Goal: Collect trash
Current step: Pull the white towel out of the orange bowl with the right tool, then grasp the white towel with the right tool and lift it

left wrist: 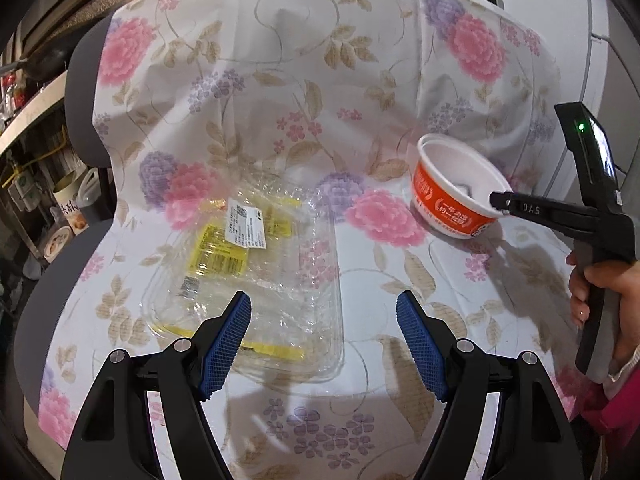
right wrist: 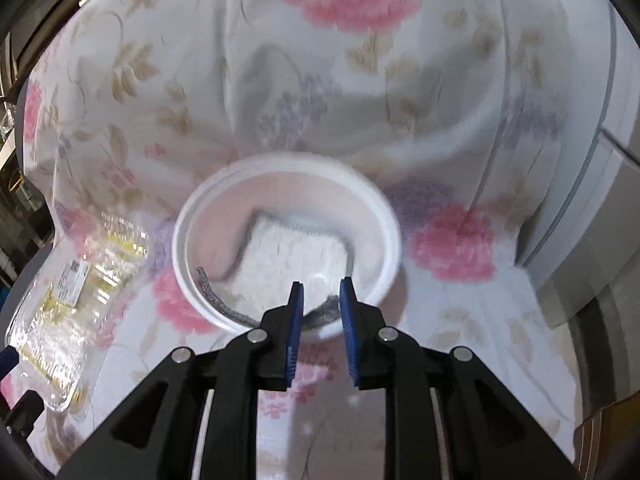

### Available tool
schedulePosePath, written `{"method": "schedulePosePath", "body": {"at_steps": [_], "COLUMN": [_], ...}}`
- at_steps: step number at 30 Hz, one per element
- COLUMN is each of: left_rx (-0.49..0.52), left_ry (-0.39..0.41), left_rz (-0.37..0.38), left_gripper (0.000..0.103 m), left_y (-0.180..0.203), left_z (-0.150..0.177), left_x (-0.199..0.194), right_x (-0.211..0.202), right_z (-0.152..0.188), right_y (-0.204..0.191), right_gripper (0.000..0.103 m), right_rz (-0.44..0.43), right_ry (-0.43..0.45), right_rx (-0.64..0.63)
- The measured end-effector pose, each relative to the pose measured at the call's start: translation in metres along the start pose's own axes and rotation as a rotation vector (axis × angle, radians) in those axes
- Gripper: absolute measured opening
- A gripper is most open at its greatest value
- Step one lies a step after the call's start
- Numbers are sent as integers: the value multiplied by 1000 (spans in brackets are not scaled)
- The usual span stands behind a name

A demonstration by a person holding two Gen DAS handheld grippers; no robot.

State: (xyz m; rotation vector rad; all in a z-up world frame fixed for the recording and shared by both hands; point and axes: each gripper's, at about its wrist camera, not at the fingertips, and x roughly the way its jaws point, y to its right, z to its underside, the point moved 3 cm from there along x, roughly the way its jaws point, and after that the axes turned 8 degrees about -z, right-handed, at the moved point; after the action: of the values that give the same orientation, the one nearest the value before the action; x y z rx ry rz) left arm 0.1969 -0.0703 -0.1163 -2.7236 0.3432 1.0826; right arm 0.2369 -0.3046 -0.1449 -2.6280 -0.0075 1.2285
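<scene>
An orange paper bowl [left wrist: 448, 204] with a white inside [right wrist: 224, 216] stands on the flowered cloth, at the right. A white pad with a grey edge [right wrist: 292, 252] lies in it. My right gripper [right wrist: 321, 282] hovers at the bowl's near rim with a narrow gap between its blue pads [right wrist: 347, 304]; nothing is pressed between them. In the left wrist view the right gripper [left wrist: 498, 202] reaches the rim from the right, held by a hand [left wrist: 608, 280]. A crumpled clear plastic container [left wrist: 260, 264] with yellow labels lies left of the bowl [right wrist: 68, 292]. My left gripper [left wrist: 324, 304] is wide open just above its near edge.
The flowered cloth [left wrist: 280, 80] covers a grey chair [left wrist: 84, 80], seat and backrest. Cluttered shelves [left wrist: 40, 200] stand at the left. A white cabinet [right wrist: 600, 160] rises close on the right.
</scene>
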Motion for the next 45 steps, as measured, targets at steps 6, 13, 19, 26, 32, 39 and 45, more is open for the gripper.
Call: {"method": "schedulePosePath", "body": {"at_steps": [6,13,19,26,32,39,45], "left_rx": [13,34,41,44,72,74,71], "left_ry": [-20,-6,12,24,16,4,-19], "left_rz": [16,29,44,42,50,47,50], "left_gripper": [76,76,76,76,76,76,76], "left_y": [9,23,33,39,52,55,55], "left_z": [9,17,17,13,17,19,23], "left_x": [-1,-17,-34,-41,-40,-33,-29], "right_x": [-11,-93,-170,-151,-112,-78,-76], "right_z": [34,65,53,103,131,143,150], "right_y": [-10,-39,-38,-14,9,3,-4], "right_gripper": [4,4,4,4,63,74,71], "right_rz": [-64,-121,-132,-46,-77,-50,-14], "right_ry": [-40,127,282,99,-4,-102,-139], "right_rx": [-43,-134,-111,-69,12,-72,-141]}}
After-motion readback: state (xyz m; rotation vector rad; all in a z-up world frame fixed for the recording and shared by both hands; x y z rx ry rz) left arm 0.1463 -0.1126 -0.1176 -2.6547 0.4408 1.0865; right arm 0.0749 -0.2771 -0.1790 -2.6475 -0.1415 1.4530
